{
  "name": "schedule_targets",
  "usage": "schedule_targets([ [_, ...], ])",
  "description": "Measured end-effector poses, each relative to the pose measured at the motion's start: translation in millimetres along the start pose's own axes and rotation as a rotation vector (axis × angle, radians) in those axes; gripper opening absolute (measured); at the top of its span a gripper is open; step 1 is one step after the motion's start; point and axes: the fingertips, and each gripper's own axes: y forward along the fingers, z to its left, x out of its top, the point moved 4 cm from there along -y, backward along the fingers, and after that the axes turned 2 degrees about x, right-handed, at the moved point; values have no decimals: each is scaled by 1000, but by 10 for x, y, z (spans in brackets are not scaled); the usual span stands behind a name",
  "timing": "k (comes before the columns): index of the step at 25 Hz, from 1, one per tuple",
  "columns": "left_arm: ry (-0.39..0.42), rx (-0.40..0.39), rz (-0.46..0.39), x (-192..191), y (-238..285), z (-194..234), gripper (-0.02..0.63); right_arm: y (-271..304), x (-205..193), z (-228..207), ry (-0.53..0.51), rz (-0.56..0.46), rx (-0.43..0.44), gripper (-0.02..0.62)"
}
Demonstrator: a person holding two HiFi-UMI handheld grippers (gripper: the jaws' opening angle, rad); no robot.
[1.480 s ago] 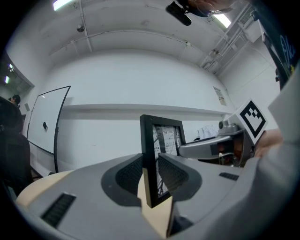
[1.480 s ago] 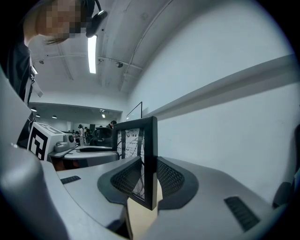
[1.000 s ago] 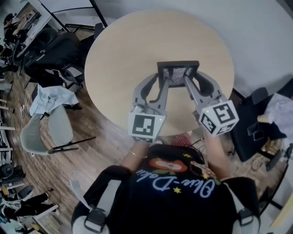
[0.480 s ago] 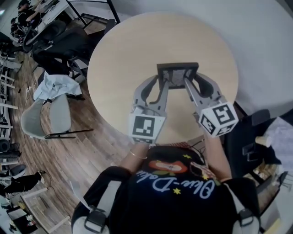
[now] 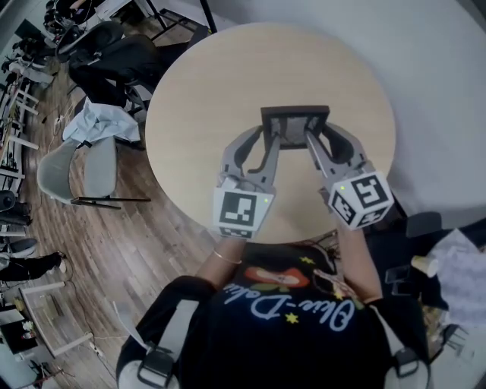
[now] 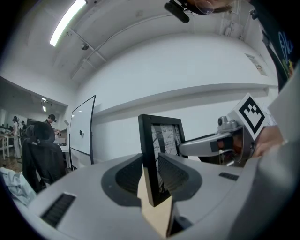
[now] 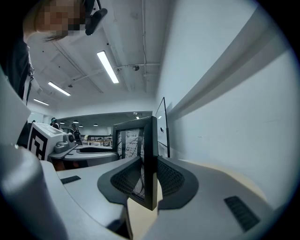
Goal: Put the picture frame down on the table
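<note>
A black picture frame (image 5: pixel 295 126) stands upright over the round pale wooden table (image 5: pixel 197 99), held between both grippers. My left gripper (image 5: pixel 267 137) is shut on the frame's left edge (image 6: pixel 148 159). My right gripper (image 5: pixel 311 138) is shut on its right edge (image 7: pixel 150 161). In the left gripper view the frame's glass (image 6: pixel 166 136) shows a print of dark lines, and the right gripper (image 6: pixel 225 143) reaches in from the right. In the right gripper view the left gripper (image 7: pixel 51 138) shows at the left. The frame's bottom edge is hidden, so I cannot tell whether it touches the table.
Grey office chairs (image 5: pixel 87 171) and a dark chair (image 5: pixel 114 64) stand on the wooden floor left of the table. A white wall (image 5: pixel 433 83) runs behind and right of the table. A whiteboard (image 6: pixel 82 129) stands by that wall. People sit at desks at the far left (image 5: pixel 64 7).
Both grippers keep their hold on the frame, which stays in the same place over the table. The floor, chairs and table edge have shifted round in the head view.
</note>
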Motion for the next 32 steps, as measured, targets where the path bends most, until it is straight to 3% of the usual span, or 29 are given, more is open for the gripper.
schedule_targets([
  [8, 5, 73, 35, -45, 85, -124, 87, 11, -61, -169, 7, 8, 79, 80],
  [15, -13, 91, 73, -120, 126, -91, 87, 97, -150, -203, 25, 37, 103, 80],
  [32, -33, 33, 183, -616, 416, 167, 87, 492, -572, -344, 88, 161, 65, 80],
])
